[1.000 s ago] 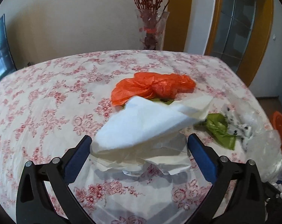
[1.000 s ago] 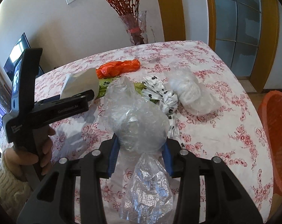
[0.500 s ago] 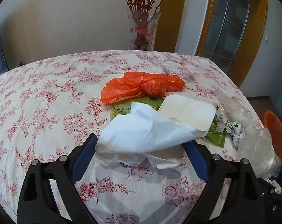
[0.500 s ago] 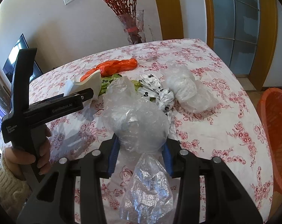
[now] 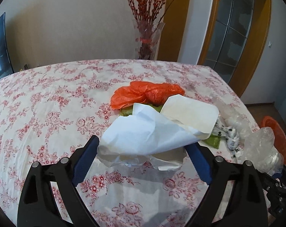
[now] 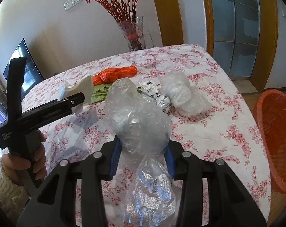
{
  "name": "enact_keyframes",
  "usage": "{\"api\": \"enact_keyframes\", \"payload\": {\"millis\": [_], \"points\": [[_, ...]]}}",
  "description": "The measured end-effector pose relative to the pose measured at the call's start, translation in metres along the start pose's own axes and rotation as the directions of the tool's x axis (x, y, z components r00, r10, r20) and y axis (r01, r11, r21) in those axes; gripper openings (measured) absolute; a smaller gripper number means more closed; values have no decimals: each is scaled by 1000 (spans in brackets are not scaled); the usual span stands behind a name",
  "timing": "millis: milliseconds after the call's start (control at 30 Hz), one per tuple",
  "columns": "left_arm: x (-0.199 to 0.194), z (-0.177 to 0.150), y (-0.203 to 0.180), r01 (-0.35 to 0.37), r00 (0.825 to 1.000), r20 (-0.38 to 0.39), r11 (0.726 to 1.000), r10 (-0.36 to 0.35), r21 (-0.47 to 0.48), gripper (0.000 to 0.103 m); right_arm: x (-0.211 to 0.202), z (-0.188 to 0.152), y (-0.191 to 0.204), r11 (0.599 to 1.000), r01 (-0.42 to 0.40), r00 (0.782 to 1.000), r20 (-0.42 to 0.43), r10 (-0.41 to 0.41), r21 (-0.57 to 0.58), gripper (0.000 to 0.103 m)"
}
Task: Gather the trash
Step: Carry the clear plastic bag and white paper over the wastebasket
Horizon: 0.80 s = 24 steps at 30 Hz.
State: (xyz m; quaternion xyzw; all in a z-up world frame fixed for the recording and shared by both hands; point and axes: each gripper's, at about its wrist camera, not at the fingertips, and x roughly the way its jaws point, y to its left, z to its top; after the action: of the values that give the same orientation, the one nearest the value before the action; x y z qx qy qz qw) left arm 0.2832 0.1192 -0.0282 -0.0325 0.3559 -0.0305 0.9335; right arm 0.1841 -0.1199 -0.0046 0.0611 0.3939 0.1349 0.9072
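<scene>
Left gripper (image 5: 143,151) jaws have just closed in a bit and now grip the crumpled white paper (image 5: 154,130) across its width; the paper has come up off the counter (image 5: 48,104) and casts a shadow on the cloth under it. So that pick looks done, next is the carry.

Right gripper (image 6: 141,157): no change, jaws narrow and clamped on the clear plastic bag (image 6: 137,119), tail hanging below.

Both hands loaded, so I'd say both should head for the orange basket (image 6: 273,141), on the floor off the counter's right edge.

Remaining trash relative to the paper: orange bag (image 5: 146,94) just behind, green wrapper (image 5: 213,141) partly under it, dotted wrapper (image 5: 230,138) and clear bags (image 6: 182,94) to its right, nearer the basket.

Room: counter is bare left of the paper and in front. The carry crosses the leftover pile and the right counter edge; a low sweep could drag pieces.
</scene>
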Motion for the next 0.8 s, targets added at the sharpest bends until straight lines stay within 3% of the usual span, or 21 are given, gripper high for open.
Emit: {"api": "enact_keyframes", "payload": {"millis": [400, 800], "points": [[-36, 4, -57, 69, 996, 57, 995, -73, 68, 90, -49, 1, -49, 994, 81, 992, 96, -88, 69, 41], [-45, 1, -150, 198, 976, 58, 964, -212, 179, 90, -102, -8, -134, 957, 190, 960, 161, -227, 219, 41]]}}
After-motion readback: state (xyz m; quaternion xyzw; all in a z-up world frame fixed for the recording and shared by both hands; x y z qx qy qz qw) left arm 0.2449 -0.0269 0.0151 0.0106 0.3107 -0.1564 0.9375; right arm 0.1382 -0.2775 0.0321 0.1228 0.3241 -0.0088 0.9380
